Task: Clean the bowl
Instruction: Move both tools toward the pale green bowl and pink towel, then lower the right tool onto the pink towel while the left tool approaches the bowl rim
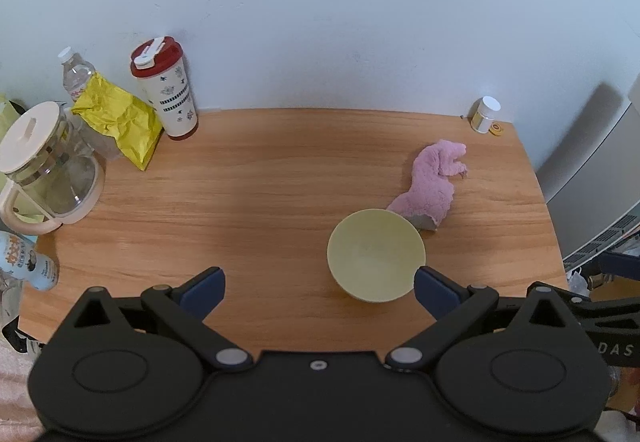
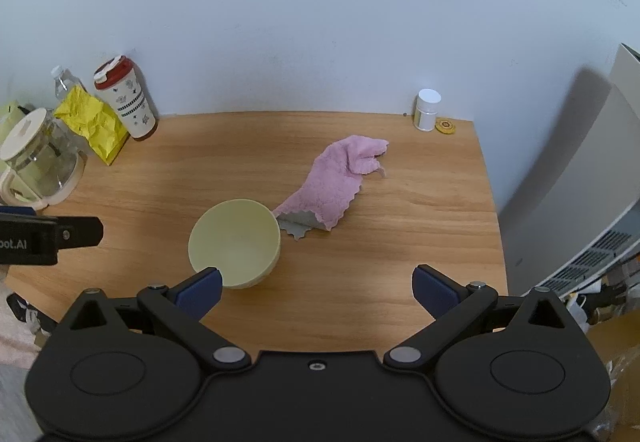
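Observation:
A pale yellow-green bowl (image 1: pixel 376 254) stands upright on the wooden table (image 1: pixel 240 194); it also shows in the right wrist view (image 2: pixel 234 244). A crumpled pink cloth (image 1: pixel 434 178) lies just behind and right of the bowl, touching its far rim, and shows in the right wrist view (image 2: pixel 340 182). My left gripper (image 1: pixel 318 288) is open and empty, its right finger next to the bowl's near right side. My right gripper (image 2: pixel 318 288) is open and empty, its left finger in front of the bowl's near edge. The left gripper's body (image 2: pixel 44 238) shows at the left edge of the right wrist view.
At the back left stand a red-lidded tumbler (image 1: pixel 168 90), a yellow bag (image 1: pixel 120 122), a water bottle (image 1: pixel 76 72) and a glass pitcher (image 1: pixel 44 166). A small white jar (image 1: pixel 485 113) and a yellow disc (image 1: pixel 497 128) sit at the back right. A grey appliance (image 2: pixel 580 202) flanks the table's right edge.

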Available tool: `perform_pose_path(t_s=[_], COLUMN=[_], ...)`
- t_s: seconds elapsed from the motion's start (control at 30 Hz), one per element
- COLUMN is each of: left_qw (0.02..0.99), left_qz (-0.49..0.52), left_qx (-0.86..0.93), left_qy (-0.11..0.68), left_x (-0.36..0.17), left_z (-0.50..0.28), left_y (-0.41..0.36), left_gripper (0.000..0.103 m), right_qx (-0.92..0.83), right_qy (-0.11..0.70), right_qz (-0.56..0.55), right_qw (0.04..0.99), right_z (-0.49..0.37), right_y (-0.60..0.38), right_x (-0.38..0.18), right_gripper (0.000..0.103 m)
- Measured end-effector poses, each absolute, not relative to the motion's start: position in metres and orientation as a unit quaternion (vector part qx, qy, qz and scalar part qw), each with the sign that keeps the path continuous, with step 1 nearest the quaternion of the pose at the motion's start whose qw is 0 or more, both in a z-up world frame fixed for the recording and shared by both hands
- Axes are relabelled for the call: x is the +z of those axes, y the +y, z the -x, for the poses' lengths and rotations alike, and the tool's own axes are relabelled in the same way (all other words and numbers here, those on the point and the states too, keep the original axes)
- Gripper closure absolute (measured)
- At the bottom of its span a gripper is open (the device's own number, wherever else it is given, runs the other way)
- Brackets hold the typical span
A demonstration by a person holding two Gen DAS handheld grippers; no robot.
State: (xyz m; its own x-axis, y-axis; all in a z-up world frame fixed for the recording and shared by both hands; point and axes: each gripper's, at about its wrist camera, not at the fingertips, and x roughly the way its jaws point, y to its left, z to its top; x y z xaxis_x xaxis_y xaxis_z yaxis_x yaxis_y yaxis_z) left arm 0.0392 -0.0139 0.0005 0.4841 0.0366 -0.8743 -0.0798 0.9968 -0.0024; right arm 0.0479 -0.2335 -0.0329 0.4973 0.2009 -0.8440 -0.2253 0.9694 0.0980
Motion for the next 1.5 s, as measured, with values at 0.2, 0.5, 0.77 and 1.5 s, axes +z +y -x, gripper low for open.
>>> perform_pose_path(t_s=[0.2,0.5,0.77,1.5], left_qw=[0.853,0.845,0.841,0.847], left_qz=[0.04,0.074,0.07,0.091], left_qx=[0.035,0.058,0.083,0.032], left_qy=[0.519,0.526,0.529,0.522], left_x=[-0.009,-0.045,-0.078,-0.162], left_z=[-0.056,-0.084,-0.104,-0.136], left_y=[-0.013,-0.01,-0.018,-0.006], left_gripper=[0.0,0.0,0.0,0.0], right_qx=[0.134,0.159,0.235,0.341], right_qy=[0.501,0.466,0.388,0.397], right_qz=[0.007,0.01,0.027,0.083], right_qw=[0.855,0.87,0.891,0.848], right_z=[-0.077,-0.141,-0.187,-0.244], right_y=[-0.247,-0.269,-0.267,-0.237], right_x=[-0.044,-0.072,-0.103,-0.193], right_gripper=[0.0,0.0,0.0,0.009])
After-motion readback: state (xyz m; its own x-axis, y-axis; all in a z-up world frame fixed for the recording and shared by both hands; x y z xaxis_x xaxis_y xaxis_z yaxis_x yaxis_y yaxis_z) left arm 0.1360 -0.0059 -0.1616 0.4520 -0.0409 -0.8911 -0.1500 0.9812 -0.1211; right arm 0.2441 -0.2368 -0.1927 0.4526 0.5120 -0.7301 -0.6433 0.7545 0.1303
